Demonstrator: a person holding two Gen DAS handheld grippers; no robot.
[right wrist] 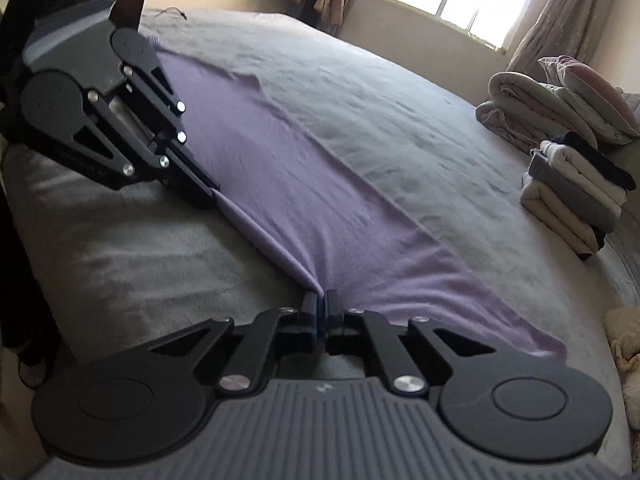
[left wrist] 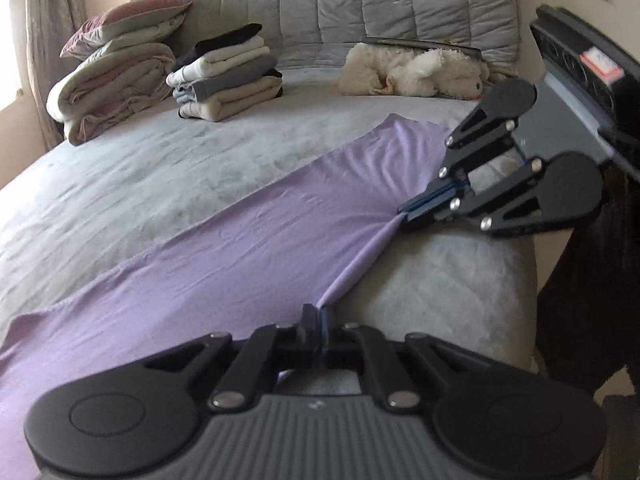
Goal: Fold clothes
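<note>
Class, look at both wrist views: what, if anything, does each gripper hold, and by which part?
Both hold the lilac garment. The left gripper and the right gripper each pinch its near edge, which is pulled taut between them.

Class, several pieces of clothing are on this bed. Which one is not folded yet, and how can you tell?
The lilac garment, lying spread flat across the grey bed, both grippers pinching its near edge. The other clothes sit folded in a neat stack near the headboard.

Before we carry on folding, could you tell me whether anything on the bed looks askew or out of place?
Nothing stands out. The lilac garment lies flat on the bed, its near edge pinched by the left gripper and right gripper. The folded stack sits tidy.
</note>
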